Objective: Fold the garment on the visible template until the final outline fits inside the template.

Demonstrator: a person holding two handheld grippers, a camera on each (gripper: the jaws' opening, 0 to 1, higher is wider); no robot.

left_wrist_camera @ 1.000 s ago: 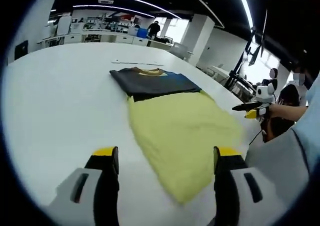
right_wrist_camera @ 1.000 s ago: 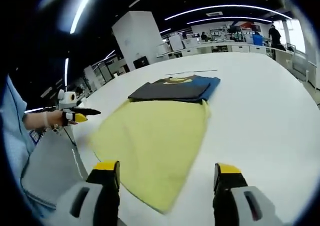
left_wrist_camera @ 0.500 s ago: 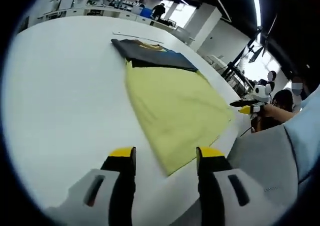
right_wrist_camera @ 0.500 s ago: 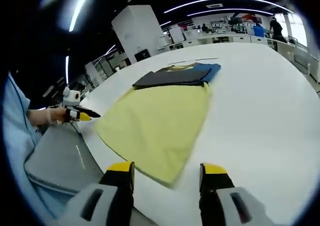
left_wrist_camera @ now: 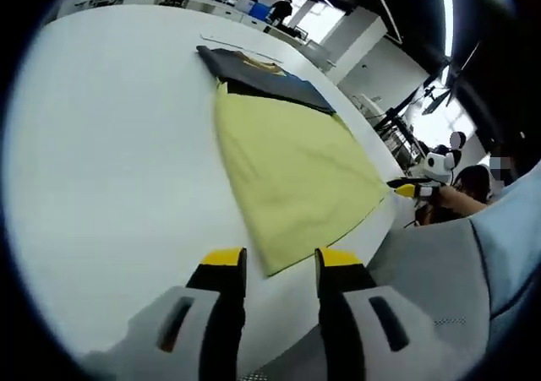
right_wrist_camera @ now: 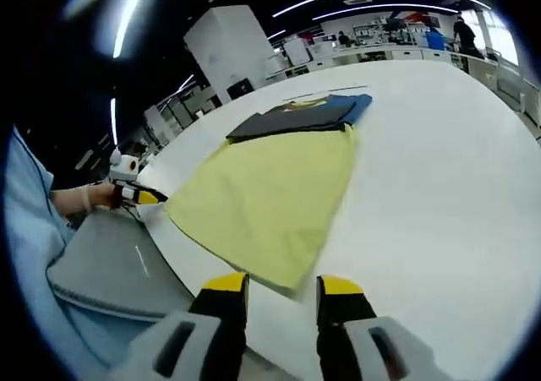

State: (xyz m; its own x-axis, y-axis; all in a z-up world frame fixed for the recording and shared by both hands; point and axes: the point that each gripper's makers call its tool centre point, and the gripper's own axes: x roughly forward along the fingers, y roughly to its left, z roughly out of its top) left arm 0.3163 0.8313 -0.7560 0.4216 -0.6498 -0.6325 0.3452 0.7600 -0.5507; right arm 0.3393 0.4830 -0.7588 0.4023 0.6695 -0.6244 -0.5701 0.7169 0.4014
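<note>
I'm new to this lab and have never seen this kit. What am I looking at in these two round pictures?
A person holds a hand-held gripper in each hand, and a fisheye camera rides on each one, looking out along its two yellow-tipped jaws.

In the left gripper view, the left hand-held gripper rises from the bottom; the other one comes in from the right. In the right gripper view, the right hand-held gripper is at the bottom, and the left one shows at the left.

On the white table lies a yellow cloth, spread flat, with a dark folded garment at its far end. Each gripper's jaws stand slightly apart near a corner of the yellow cloth, holding nothing.
</note>
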